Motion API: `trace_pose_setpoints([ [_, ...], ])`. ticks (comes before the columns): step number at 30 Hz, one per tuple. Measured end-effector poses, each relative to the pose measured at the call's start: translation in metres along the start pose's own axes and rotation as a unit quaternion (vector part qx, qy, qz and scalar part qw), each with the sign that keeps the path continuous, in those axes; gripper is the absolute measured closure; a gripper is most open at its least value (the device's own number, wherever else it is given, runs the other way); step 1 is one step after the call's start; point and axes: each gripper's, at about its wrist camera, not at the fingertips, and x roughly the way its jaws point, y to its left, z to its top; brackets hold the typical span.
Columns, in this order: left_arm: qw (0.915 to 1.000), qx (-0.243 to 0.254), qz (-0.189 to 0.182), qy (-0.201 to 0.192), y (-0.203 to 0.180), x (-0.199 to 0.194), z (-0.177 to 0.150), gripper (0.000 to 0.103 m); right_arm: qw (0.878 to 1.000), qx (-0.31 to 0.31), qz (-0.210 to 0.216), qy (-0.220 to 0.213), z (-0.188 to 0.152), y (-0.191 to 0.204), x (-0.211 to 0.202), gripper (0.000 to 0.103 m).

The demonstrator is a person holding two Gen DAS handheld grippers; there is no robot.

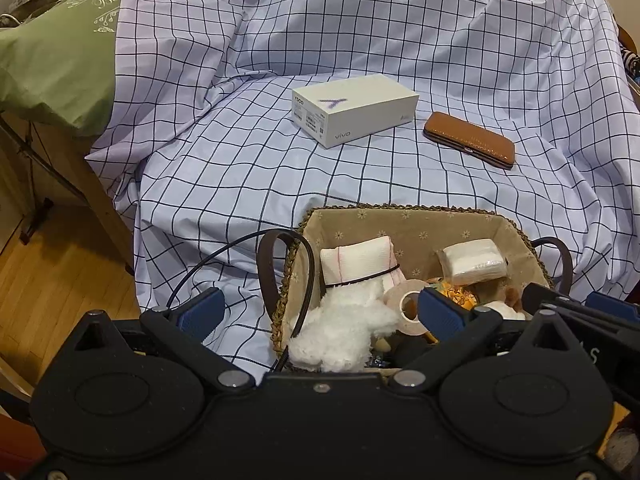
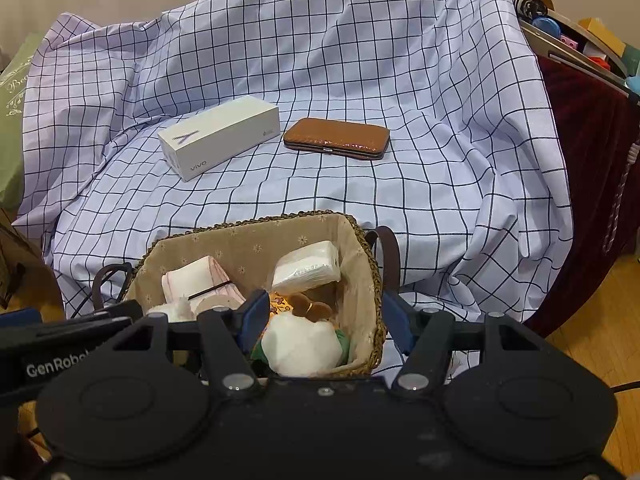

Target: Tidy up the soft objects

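A woven basket (image 1: 404,212) with a flowered cloth lining sits at the near edge of the checked sheet; it also shows in the right wrist view (image 2: 256,222). Inside lie a white plush toy (image 1: 344,324), a rolled pink-and-white cloth (image 1: 356,262), a wrapped tissue pack (image 1: 472,262), a tape roll (image 1: 404,308) and small brown and orange toys. My left gripper (image 1: 320,312) is open and empty over the basket's left wall. My right gripper (image 2: 326,320) is open and empty over its right side, above a white soft toy (image 2: 300,344).
A white vivo phone box (image 1: 354,108) and a brown leather case (image 1: 470,140) lie on the sheet beyond the basket. A green pillow (image 1: 52,52) is at the far left. A dark red cloth and a cluttered shelf (image 2: 580,40) stand at the right.
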Motion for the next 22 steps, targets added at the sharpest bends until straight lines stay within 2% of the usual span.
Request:
trace_pose_setpoints([
  [22, 0.9999, 0.010, 0.006, -0.003, -0.0012, 0.0010, 0.0004, 0.004, 1.000, 0.005, -0.002, 0.009, 0.0015, 0.0009, 0.0021, 0.041],
])
